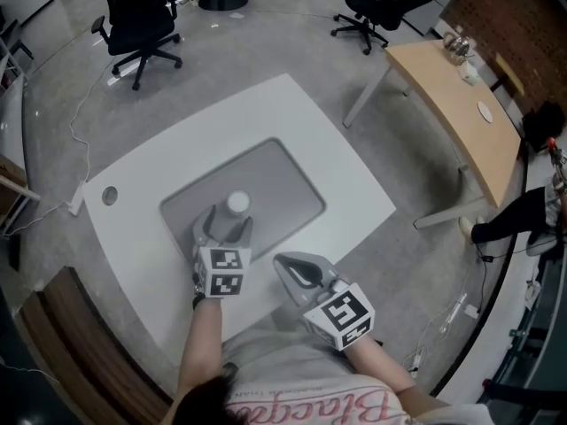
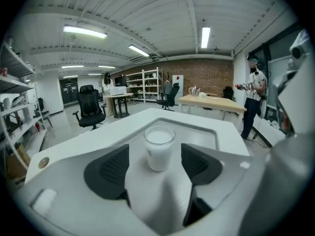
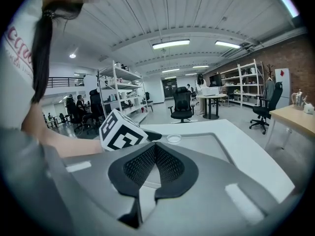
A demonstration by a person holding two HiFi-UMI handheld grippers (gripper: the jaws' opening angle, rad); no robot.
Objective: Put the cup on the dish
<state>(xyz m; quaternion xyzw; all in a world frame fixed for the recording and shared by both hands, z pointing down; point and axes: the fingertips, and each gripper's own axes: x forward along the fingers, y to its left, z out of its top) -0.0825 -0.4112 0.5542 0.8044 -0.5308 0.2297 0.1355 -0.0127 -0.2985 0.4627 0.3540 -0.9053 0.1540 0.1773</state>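
Note:
A white cup (image 1: 237,204) stands upright on the grey dish (image 1: 288,180), a shallow tray set in the white table (image 1: 345,158). My left gripper (image 1: 229,221) sits just behind the cup with its jaws on either side. In the left gripper view the cup (image 2: 159,149) stands between the dark pads (image 2: 114,167), and a gap shows on each side; the left gripper (image 2: 156,157) is open. My right gripper (image 1: 285,264) hovers over the table's near edge, apart from the cup. Its pads (image 3: 167,165) meet with nothing between them. The cup's rim (image 3: 173,138) shows beyond them.
A wooden desk (image 1: 456,104) with small items stands to the right, office chairs (image 1: 137,25) at the back. The white table has a round grommet (image 1: 109,196) at its left. A person (image 2: 253,100) stands to the right in the left gripper view. Shelving (image 3: 120,95) lines the room.

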